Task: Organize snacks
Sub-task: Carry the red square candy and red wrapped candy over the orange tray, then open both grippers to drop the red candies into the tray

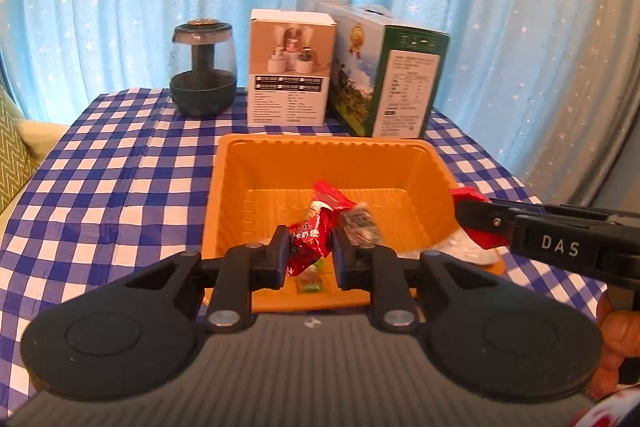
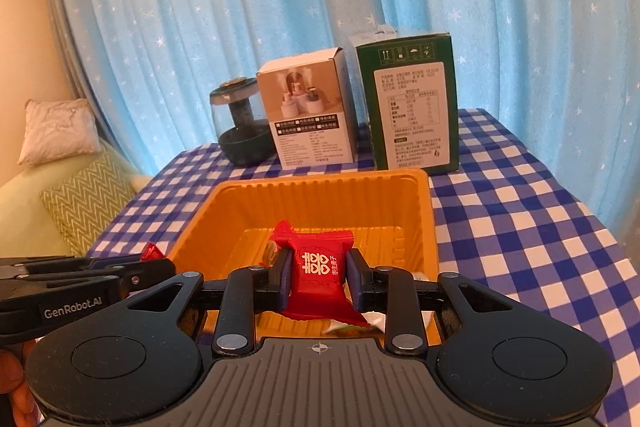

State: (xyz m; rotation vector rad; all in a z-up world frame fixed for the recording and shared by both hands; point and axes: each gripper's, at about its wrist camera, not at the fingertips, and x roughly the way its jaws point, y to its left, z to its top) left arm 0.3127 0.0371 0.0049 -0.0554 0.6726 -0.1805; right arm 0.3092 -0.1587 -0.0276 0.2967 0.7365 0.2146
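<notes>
An orange plastic tray (image 1: 320, 155) sits on the checked tablecloth; it also shows in the right wrist view (image 2: 320, 195). My left gripper (image 1: 310, 253) is shut on a red snack packet (image 1: 310, 241) over the tray's near edge. A clear-wrapped dark snack (image 1: 360, 223) and a small green candy (image 1: 310, 285) lie in the tray. My right gripper (image 2: 318, 277) is shut on a red square candy packet (image 2: 318, 269) with white characters, above the tray's near side. The right gripper enters the left wrist view (image 1: 478, 223) from the right, over the tray's right rim.
At the table's back stand a dark glass humidifier (image 1: 203, 67), a white product box (image 1: 289, 69) and a green carton (image 1: 390, 79). Blue star curtains hang behind. A sofa with cushions (image 2: 76, 195) lies left of the table. A white wrapper (image 1: 468, 247) lies by the tray's right side.
</notes>
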